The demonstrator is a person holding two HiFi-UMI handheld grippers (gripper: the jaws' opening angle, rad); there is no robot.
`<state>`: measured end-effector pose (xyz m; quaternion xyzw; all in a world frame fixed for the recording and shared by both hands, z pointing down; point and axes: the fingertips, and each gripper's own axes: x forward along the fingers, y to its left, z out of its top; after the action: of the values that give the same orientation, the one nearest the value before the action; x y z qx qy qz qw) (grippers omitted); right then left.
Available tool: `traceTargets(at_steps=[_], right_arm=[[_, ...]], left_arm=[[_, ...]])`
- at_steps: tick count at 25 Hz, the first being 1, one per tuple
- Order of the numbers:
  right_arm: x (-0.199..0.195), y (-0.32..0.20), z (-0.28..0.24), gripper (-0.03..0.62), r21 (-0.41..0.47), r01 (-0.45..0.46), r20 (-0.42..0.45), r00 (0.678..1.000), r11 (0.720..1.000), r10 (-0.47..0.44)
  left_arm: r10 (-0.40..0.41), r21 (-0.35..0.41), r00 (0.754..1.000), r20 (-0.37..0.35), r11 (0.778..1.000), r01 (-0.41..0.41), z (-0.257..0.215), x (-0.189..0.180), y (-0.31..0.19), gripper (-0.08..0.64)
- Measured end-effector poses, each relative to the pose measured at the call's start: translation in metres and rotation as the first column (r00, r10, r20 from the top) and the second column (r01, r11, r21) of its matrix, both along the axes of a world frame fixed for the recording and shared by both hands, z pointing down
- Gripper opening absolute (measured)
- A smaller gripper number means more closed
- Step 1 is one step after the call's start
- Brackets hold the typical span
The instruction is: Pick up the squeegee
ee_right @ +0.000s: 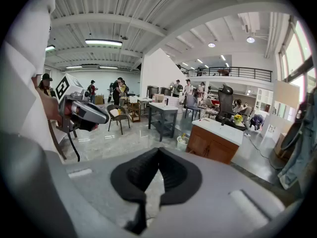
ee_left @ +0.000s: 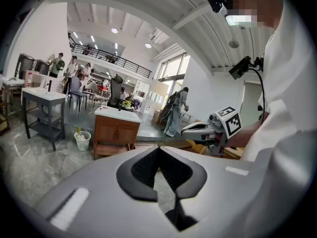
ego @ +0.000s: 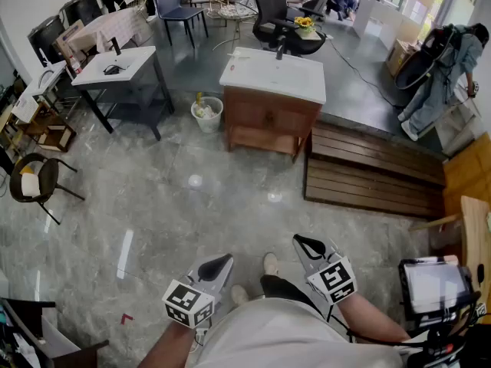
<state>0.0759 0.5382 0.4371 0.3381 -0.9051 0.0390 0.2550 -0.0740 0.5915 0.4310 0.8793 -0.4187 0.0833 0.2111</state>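
Observation:
I cannot make out a squeegee in any view. Both grippers are held close to the person's waist, above the grey marble floor. My left gripper [ego: 219, 264] is shut with nothing between its black pads, and its tips meet in the left gripper view [ee_left: 157, 150]. My right gripper [ego: 305, 243] is shut and empty too, its pads touching in the right gripper view [ee_right: 158, 150]. Each gripper also shows in the other's view: the right gripper [ee_left: 197, 128] and the left gripper [ee_right: 88, 114]. A wooden vanity with a white sink top [ego: 273, 77] stands a few steps ahead.
A white waste bin [ego: 206, 115] stands left of the vanity. A grey stand with a white basin [ego: 121, 66] is further left, and a dark chair [ego: 35, 179] at the left edge. A low wooden platform [ego: 374, 171] lies to the right. A person with a backpack [ego: 445, 71] stands beyond it.

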Motion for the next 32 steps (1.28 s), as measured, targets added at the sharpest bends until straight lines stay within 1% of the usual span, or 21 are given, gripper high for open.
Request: traceTargets(at_steps=[4, 6, 8, 11, 16, 22, 23, 26, 27, 32], right_arm=[[0.011, -0.024, 0.002, 0.003, 0.022, -0.009, 0.005, 1.000, 1.000, 0.009], [0.020, -0.040, 0.004, 0.003, 0.024, -0.017, 0.013, 1.000, 1.000, 0.017], [0.029, -0.056, 0.009, 0.003, 0.013, -0.029, 0.026, 0.999, 0.999, 0.029], [0.042, -0.081, 0.015, 0.003, -0.004, -0.021, 0.031, 0.999, 1.000, 0.021], [0.073, -0.143, 0.012, 0.003, -0.005, -0.018, 0.062, 0.998, 1.000, 0.019], [0.105, -0.204, 0.009, 0.006, 0.014, 0.005, 0.079, 0.997, 1.000, -0.006], [0.110, -0.213, 0.011, 0.013, 0.017, 0.005, 0.081, 0.997, 1.000, -0.007], [0.120, -0.237, 0.017, 0.042, 0.006, -0.014, 0.080, 0.997, 1.000, 0.013], [0.121, -0.245, 0.019, 0.051, 0.009, -0.024, 0.082, 0.996, 1.000, 0.023], [0.116, -0.289, 0.033, 0.071, 0.000, -0.050, 0.072, 0.996, 0.999, 0.050]], left_arm=[[0.004, 0.026, 1.000, -0.010, 1.000, -0.004, -0.001, 0.012, -0.025, 0.008], [0.004, 0.031, 1.000, -0.002, 1.000, -0.004, 0.001, 0.020, -0.039, 0.008], [0.004, 0.022, 1.000, 0.010, 1.000, -0.004, 0.004, 0.027, -0.055, 0.008], [0.006, 0.006, 1.000, 0.018, 1.000, -0.006, 0.005, 0.040, -0.082, 0.008], [-0.001, 0.021, 0.999, 0.040, 1.000, 0.000, -0.005, 0.073, -0.146, 0.008], [-0.034, 0.058, 0.995, 0.091, 0.998, 0.029, -0.019, 0.103, -0.221, 0.009], [-0.042, 0.059, 0.995, 0.092, 0.998, 0.036, -0.019, 0.106, -0.233, 0.012], [-0.054, 0.043, 0.994, 0.092, 0.998, 0.050, -0.014, 0.114, -0.261, 0.049], [-0.053, 0.037, 0.994, 0.094, 0.998, 0.050, -0.011, 0.115, -0.269, 0.049], [-0.052, 0.023, 0.995, 0.085, 0.998, 0.050, 0.004, 0.105, -0.327, 0.064]])
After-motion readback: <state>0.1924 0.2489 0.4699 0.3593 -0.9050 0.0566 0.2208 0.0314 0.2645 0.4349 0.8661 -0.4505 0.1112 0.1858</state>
